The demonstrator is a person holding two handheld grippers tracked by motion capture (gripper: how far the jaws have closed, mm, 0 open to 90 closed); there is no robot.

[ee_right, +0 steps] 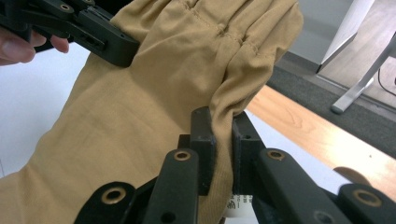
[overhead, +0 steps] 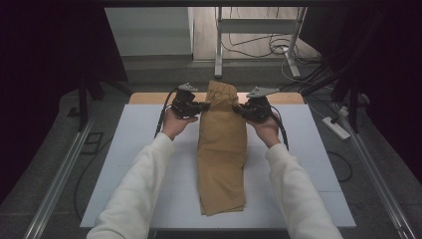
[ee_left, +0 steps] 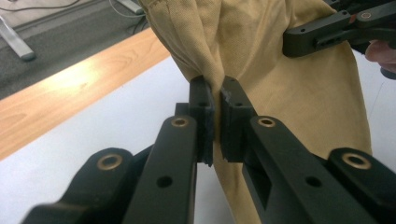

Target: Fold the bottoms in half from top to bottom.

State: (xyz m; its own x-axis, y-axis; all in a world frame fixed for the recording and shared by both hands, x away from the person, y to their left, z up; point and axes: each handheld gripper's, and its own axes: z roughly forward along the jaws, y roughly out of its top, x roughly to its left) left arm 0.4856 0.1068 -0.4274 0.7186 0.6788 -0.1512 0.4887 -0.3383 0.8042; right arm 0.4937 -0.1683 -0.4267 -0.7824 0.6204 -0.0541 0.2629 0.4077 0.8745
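The left gripper (ee_left: 216, 98) is clenched on one side edge of the tan cloth (overhead: 222, 149). The right gripper (ee_right: 223, 128) pinches the opposite edge, lifting the cloth's far end off the table (overhead: 134, 149).

Tan garment (overhead: 222, 149), thin woven cloth, folded into a long narrow strip running down the middle of the white board (overhead: 129, 164). Near end lies flat, layered edges stacked and slightly uneven at the bottom. Far end is lifted off the surface, its top edge gathered into small pleats along a stitched seam. The left gripper (overhead: 205, 106) and the right gripper (overhead: 237, 107) each pinch a side edge of the raised part, cloth bunching and creasing at both pinch points.
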